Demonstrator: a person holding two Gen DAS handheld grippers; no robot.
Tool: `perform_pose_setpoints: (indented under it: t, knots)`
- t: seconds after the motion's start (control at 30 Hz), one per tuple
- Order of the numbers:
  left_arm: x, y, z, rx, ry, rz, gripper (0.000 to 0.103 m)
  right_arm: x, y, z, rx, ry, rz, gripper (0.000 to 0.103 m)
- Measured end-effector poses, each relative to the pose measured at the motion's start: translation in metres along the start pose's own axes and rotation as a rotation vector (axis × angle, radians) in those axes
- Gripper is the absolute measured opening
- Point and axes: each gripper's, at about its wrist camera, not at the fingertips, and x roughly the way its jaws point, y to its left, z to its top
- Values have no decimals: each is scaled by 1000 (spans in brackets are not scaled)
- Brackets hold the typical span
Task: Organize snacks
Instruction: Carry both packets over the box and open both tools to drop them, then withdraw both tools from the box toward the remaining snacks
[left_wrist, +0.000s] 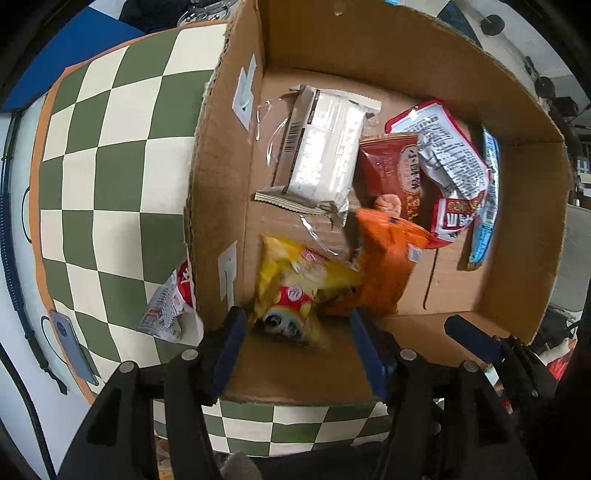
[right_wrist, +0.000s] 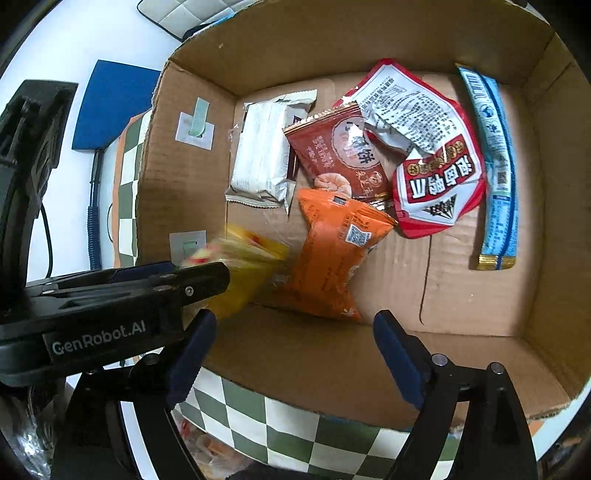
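Observation:
An open cardboard box (left_wrist: 524, 221) (right_wrist: 184, 177) holds several snack packets. My left gripper (left_wrist: 295, 332) is open over the box's near left corner. A yellow packet (left_wrist: 295, 291), blurred in the right wrist view (right_wrist: 243, 266), lies loose just beyond its fingertips, between the jaws' line but not pinched. Next to it lie an orange packet (left_wrist: 388, 262) (right_wrist: 332, 258), a white packet (left_wrist: 321, 151) (right_wrist: 262, 158), a dark red packet (left_wrist: 391, 170) (right_wrist: 332, 155), a red-and-white packet (left_wrist: 454, 162) (right_wrist: 436, 173) and a blue stick packet (left_wrist: 487, 199) (right_wrist: 495, 166). My right gripper (right_wrist: 295, 350) is open and empty above the box's near wall.
The box stands on a green-and-cream checkered cloth (left_wrist: 103, 177) (right_wrist: 288, 432). A red-and-white packet (left_wrist: 170, 299) lies on the cloth outside the box's left wall. A black cable (left_wrist: 11, 258) runs along the table's left edge. A blue sheet (right_wrist: 110, 107) lies beyond.

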Motion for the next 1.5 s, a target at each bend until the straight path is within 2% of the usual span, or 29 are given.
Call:
perform_pose_setpoints:
  t: [0.27, 0.5, 0.73, 0.8, 1.0, 1.13, 1.2, 1.33, 1.5]
  knots:
    - [-28, -11, -12, 7, -77, -25, 57, -28, -4, -17, -3, -47, -36, 90]
    - [-66, -20, -48, 48, -262, 38, 57, -66, -1, -44, -21, -151, -155, 93]
    - [-91, -26, -86, 71, -407, 73, 58, -103, -6, -74, -28, -253, -224, 96]
    - [-99, -27, -96, 72, -452, 87, 74, -114, -6, -85, -32, -284, -240, 96]
    - [-122, -32, -121, 72, -600, 119, 75, -147, 1, -110, -53, -382, -290, 97]
    - [-135, -29, -132, 53, -654, 78, 77, -165, 6, -125, -52, -437, -306, 97]
    - [-141, -30, -136, 55, -677, 67, 89, -175, 7, -131, -53, -463, -311, 97]
    - [-151, -32, -147, 55, -710, 52, 89, -192, 11, -141, -53, -505, -312, 98]
    - [-159, -37, -163, 70, -764, 75, 89, -208, 17, -155, -57, -552, -318, 98]
